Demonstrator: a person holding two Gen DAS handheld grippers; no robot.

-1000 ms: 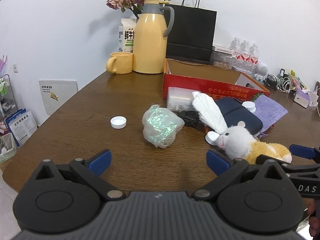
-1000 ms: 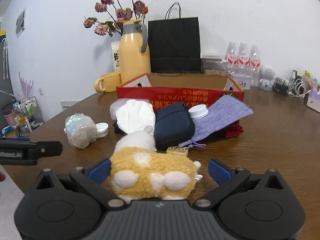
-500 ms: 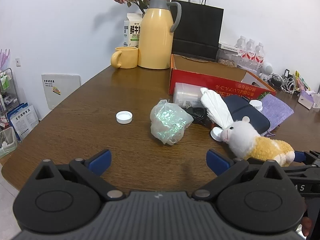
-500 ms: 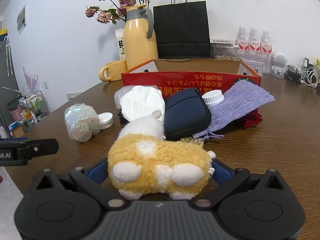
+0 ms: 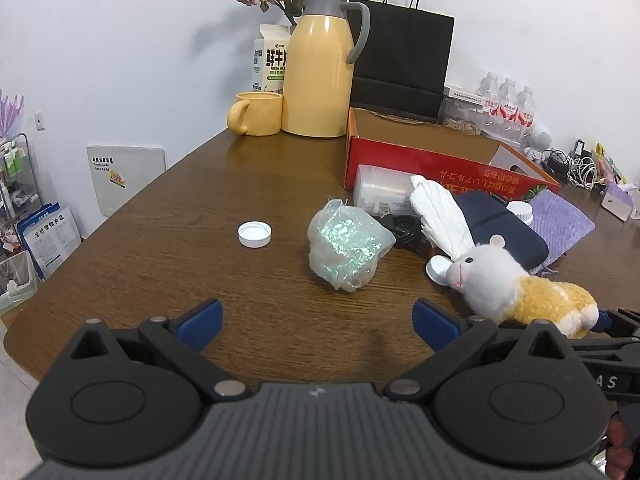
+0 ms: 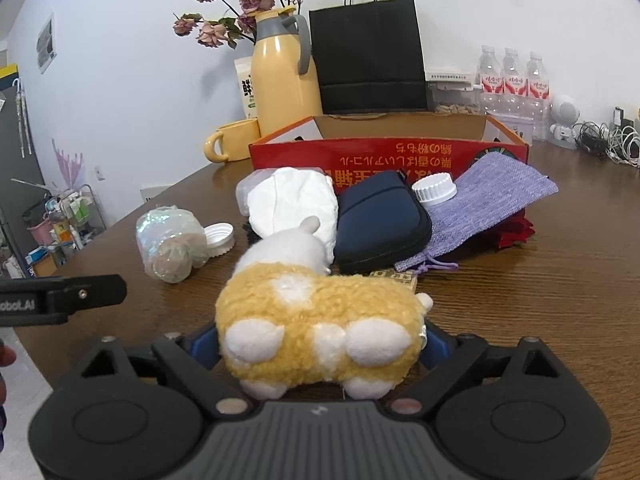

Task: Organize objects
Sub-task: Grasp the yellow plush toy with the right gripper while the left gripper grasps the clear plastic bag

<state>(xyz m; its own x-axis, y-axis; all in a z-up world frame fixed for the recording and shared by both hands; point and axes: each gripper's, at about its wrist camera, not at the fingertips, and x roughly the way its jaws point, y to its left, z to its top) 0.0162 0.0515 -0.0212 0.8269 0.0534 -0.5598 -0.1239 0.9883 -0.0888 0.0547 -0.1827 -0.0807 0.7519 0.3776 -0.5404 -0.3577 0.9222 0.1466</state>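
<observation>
The right gripper (image 6: 320, 340) straddles the rump of the yellow-and-white woolly plush sheep (image 6: 320, 320) lying on the brown wooden table (image 6: 540, 300), its jaws closing with the toy between the blue pads. Only this view shows the small patterned block (image 6: 394, 276) behind the toy and the red cloth (image 6: 516, 232) under the purple woven pouch (image 6: 492, 196). The left wrist view alone shows the sheep's face and the left gripper (image 5: 316, 320), spread wide over bare wood, nothing between its pads, facing a crinkled iridescent plastic bag (image 5: 346, 248) and a white bottle cap (image 5: 255, 234).

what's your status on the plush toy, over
Right gripper jaws closing around plush toy. Left gripper open, empty. Red box behind clutter.
</observation>
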